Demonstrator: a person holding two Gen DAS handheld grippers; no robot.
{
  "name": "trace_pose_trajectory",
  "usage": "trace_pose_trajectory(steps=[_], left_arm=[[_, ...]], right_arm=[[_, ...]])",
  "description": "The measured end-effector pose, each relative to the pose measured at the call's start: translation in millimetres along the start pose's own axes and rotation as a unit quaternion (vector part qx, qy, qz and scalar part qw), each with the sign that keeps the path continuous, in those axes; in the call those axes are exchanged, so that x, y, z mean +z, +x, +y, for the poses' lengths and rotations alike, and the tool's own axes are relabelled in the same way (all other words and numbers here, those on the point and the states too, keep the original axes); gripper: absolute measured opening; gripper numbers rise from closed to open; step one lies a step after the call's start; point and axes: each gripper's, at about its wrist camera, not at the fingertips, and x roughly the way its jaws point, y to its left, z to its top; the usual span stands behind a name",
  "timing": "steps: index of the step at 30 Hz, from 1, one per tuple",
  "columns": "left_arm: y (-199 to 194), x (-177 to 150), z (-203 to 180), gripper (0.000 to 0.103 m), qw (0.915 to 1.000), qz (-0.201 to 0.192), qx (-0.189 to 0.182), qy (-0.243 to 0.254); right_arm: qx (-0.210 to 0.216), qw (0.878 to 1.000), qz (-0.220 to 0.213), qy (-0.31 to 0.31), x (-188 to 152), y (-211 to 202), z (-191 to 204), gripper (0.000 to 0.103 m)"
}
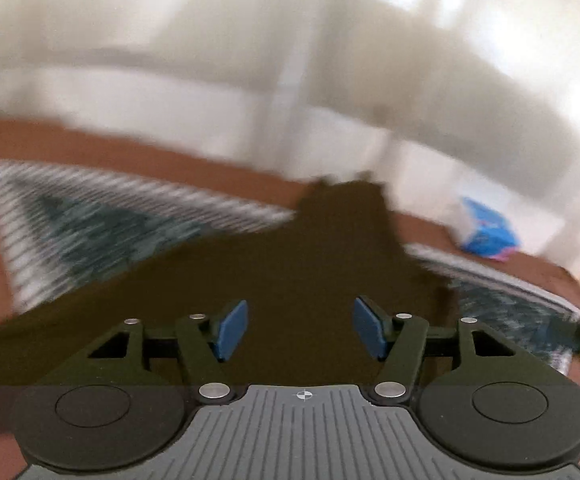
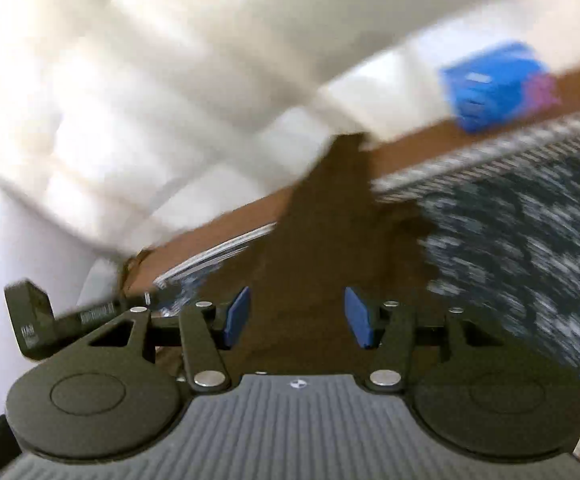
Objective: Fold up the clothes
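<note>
Blue-padded fingers of the left gripper (image 1: 300,330) stand well apart with nothing between them, and the right gripper (image 2: 297,318) is spread just as wide and equally bare. Just beyond both sets of pads lies the dark brown garment (image 1: 290,264), spread over the patterned rug (image 1: 90,220) and running away from the grippers to a narrow, bunched end near the rug's far edge. Both views are smeared by motion, so its seams, hems and any fold lines cannot be made out. Judging by how it drapes flat and puckers at that far end, it is probably light, limp cloth that will sag and slide when lifted, so a pinch at an edge or corner should serve better than one mid-panel. Past the rug's far edge, on the brown floor (image 1: 130,148), sits a blue box (image 2: 498,84); its contents cannot be seen.
</note>
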Motion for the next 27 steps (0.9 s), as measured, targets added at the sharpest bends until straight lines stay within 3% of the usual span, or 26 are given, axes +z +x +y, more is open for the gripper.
trace_pose_trajectory(steps=[7,16,23,27], left_arm=[[-40,-44,94,0.073,0.9931,0.002,0.069,-0.095],[-86,-57,224,0.073,0.9816,-0.017,0.132,-0.137],[-133,-71,313,0.078,0.9681,-0.023,0.208,-0.138],[-130,-72,345,0.078,0.9629,-0.019,0.218,-0.157]], right_arm=[[0.033,0.991,0.063,-0.112,24,65,89,0.058],[0.012,0.965,0.140,-0.223,2,175,194,0.063],[-0.019,0.925,0.208,-0.318,-18,267,251,0.069],[-0.035,0.901,0.245,-0.357,-14,305,262,0.071]])
